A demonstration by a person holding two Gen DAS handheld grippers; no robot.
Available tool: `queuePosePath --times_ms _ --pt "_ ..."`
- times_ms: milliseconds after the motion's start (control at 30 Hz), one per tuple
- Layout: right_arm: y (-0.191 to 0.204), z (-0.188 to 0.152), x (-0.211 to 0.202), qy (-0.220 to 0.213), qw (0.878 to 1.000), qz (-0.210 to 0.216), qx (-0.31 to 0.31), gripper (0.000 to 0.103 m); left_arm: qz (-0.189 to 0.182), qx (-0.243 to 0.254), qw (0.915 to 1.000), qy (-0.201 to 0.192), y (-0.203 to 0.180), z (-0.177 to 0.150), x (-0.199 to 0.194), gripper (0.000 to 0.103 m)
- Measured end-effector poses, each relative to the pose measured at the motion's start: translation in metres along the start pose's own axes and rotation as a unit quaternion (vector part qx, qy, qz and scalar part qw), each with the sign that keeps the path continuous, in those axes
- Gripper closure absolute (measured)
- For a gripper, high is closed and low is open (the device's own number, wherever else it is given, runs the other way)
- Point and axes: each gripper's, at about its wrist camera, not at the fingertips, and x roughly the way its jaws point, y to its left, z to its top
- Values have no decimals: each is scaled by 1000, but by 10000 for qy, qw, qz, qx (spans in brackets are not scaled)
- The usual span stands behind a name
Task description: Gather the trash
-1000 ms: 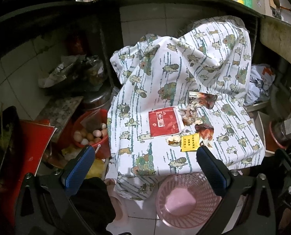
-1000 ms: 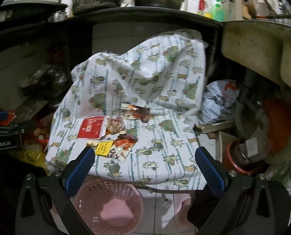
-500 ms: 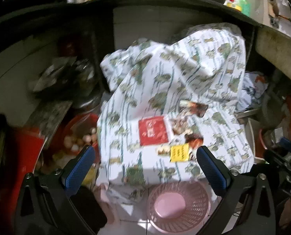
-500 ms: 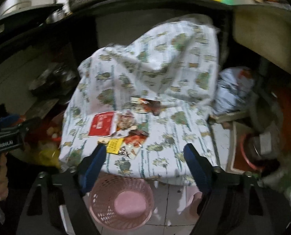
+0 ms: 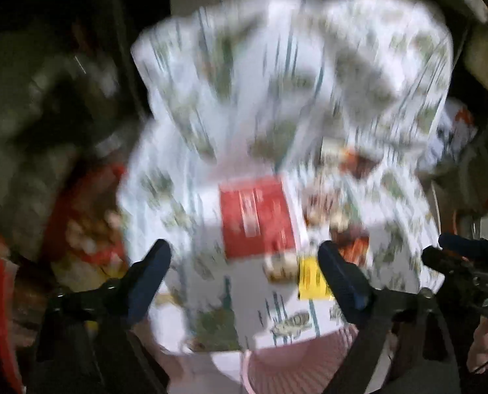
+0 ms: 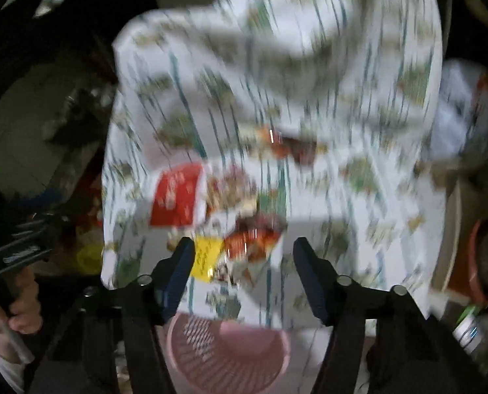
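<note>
Both views are blurred by motion. Trash lies on a table under a white patterned cloth (image 5: 276,105): a red packet (image 5: 255,218) (image 6: 176,198), a yellow paper (image 5: 311,280) (image 6: 206,257), an orange-brown wrapper (image 6: 253,239) and another brown wrapper (image 6: 293,146) further back. A pink basket (image 6: 227,354) (image 5: 296,361) stands on the floor below the table's front edge. My left gripper (image 5: 244,272) is open and empty, just short of the red packet. My right gripper (image 6: 240,262) is open and empty, its jaws on either side of the orange-brown wrapper.
A red bowl with eggs (image 5: 86,229) sits left of the table. A white plastic bag (image 6: 467,105) lies at the right. The right gripper's body (image 5: 467,272) shows at the left view's right edge. Dark shelves surround the table.
Both grippers have moved forward and down toward the trash on the cloth. The right gripper's jaws have narrowed but stay open. The trash has not moved.
</note>
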Motion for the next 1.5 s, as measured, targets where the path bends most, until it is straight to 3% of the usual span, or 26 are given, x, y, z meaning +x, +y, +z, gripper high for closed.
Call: queuePosePath --times_ms 100,233,400,467,533,600,700,800,867,1033,1233,1367,1500 --pt "-14 0 14 141 9997 -94 184 44 -612 -127 9961 625 -2 -1 41 30" --pt "-25 7 22 162 9991 -207 320 44 -445 -18 9936 1035 -16 -4 72 30" --pt "-30 8 31 297 9983 -270 414 44 -368 -408 9895 1334 -19 -8 103 32" --pt "-31 6 32 301 9981 -339 408 44 -265 -588 9865 1503 -18 -12 114 49" --pt "-32 5 32 298 9980 -387 391 44 -352 -845 9805 1741 -16 -18 125 56" --pt "-32 4 31 282 9981 -435 347 44 -296 -939 9818 1626 -18 -19 122 63" --pt "-32 2 29 263 9982 -469 263 44 -430 -942 9795 1726 -23 -21 125 81" --pt "-32 2 27 254 9983 -487 219 44 -319 -908 9803 1726 -27 -26 124 85" --pt "-32 2 26 255 9982 -497 224 44 -224 -761 9834 1631 -30 -20 123 103" --pt "-26 6 30 327 9985 -321 306 44 9 -516 9906 1269 -27 -16 98 103" --pt "12 -5 71 1031 9936 408 211 51 124 -599 9920 1104 -6 -15 80 103" --pt "28 -12 105 1338 9899 375 280 59 239 -532 9931 1013 5 -14 71 103" --pt "37 -9 125 1247 9917 127 294 65 182 -505 9936 992 13 -15 65 103"
